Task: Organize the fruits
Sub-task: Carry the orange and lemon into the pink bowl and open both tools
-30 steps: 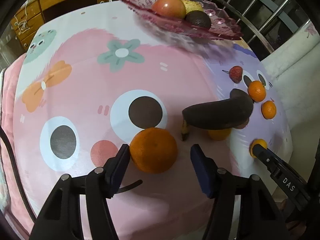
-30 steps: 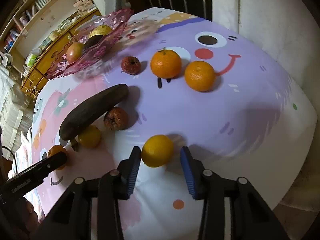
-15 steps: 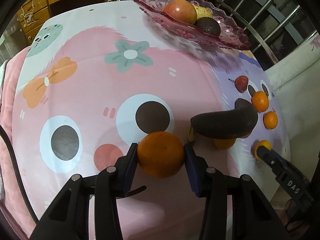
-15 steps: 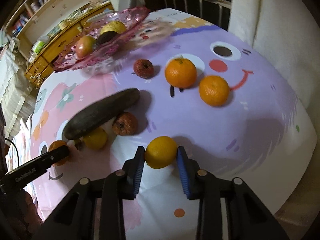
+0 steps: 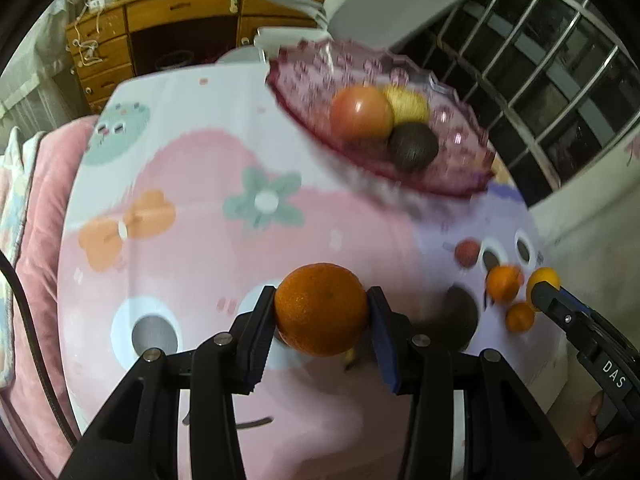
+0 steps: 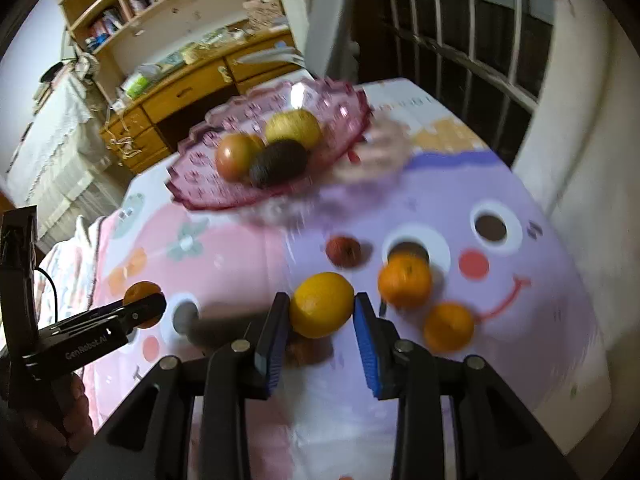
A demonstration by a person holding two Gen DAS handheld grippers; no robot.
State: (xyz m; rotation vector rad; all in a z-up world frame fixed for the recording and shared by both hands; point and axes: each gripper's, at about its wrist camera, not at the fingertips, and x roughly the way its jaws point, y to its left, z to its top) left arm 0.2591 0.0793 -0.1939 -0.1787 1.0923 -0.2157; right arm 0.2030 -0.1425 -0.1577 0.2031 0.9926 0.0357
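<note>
Both views are dim indoors, with strong fisheye bending and black corners. Motion blur smears the pink glass dish [image 5: 452, 176] and the printed worktop [image 5: 192, 248] around it; glare glints on the dish's far rim. The tongs [image 5: 321, 318] below it stay sharp.

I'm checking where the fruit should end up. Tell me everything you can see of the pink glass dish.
The pink glass dish is a wide, shallow, translucent bowl with a scalloped rim and a pressed pattern. It sits at the far end of the table on the cartoon-print cloth. Inside lie three fruits close together: a reddish-orange round one, a yellow one and a dark one. Neither gripper touches it. Blur hides finer detail.
</note>
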